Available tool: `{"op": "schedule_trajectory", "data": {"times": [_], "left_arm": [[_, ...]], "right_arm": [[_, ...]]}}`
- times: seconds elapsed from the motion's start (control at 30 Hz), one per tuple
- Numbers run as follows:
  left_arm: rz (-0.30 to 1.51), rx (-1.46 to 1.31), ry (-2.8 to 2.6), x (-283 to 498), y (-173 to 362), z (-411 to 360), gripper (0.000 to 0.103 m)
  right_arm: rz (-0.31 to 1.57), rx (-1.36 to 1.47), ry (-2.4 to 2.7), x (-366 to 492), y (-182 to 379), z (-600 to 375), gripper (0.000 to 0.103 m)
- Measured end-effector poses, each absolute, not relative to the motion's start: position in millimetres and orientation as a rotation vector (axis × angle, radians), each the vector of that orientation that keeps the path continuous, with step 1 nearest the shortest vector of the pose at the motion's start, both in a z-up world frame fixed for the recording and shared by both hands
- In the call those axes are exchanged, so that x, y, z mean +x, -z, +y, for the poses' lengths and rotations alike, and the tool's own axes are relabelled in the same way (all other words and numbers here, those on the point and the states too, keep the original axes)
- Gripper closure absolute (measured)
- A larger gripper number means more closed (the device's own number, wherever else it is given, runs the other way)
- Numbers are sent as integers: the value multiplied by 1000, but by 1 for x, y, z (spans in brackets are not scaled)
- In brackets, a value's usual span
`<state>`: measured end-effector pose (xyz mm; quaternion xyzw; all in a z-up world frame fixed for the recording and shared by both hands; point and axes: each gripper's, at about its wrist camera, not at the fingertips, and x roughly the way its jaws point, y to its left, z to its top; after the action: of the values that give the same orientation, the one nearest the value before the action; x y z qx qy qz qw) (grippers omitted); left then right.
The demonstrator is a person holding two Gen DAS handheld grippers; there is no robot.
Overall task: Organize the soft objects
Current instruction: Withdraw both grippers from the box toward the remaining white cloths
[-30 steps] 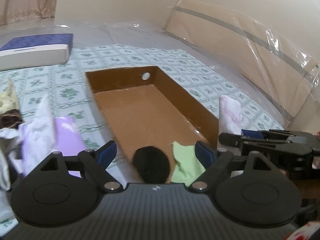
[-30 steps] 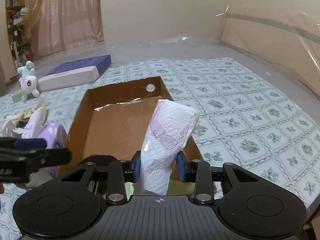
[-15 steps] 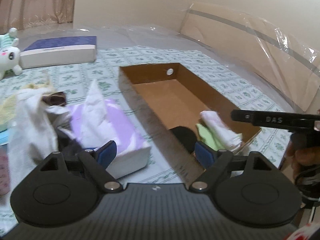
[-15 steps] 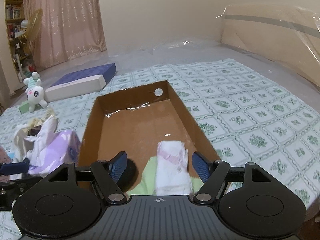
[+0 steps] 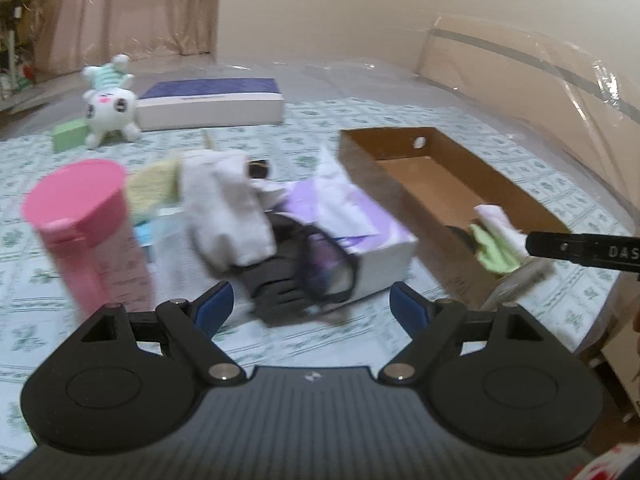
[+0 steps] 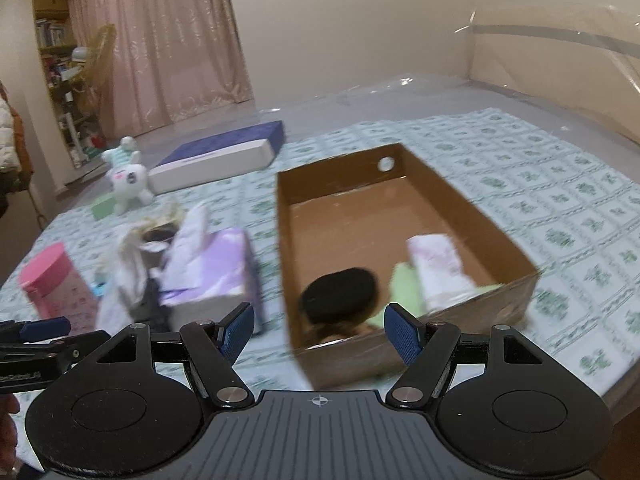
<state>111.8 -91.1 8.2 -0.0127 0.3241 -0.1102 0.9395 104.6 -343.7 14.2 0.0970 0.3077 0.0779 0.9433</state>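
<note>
— Left wrist view first: what have you got?
— I see my left gripper (image 5: 310, 306) spread wide, holding nothing, facing a heap beside the cardboard box (image 5: 516, 196): a white cloth (image 5: 228, 216), a black garment (image 5: 288, 280), a purple tissue box (image 5: 360, 224) and a pink cup (image 5: 92, 236).
— And the right?
— My right gripper (image 6: 319, 330) is spread too, empty. Inside the box lie a white folded towel (image 6: 438, 268), a green cloth (image 6: 404, 284) and a black round pad (image 6: 340, 290).

Two low wrist views — shared cardboard box (image 5: 448, 184) (image 6: 400, 240)
</note>
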Motion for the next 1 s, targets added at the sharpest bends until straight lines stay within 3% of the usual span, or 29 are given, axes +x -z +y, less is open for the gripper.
{"op": "schedule_trajectory", "data": {"times": [0.43,1.0], "left_arm": [[649,-15,131,76,-17,-31,19],[636,-58,99,61,-24,-8,19]], "right_arm": [[630,166,-237,82,-21,-285,31],[636,132,-275,77,-23,-258,31]]}}
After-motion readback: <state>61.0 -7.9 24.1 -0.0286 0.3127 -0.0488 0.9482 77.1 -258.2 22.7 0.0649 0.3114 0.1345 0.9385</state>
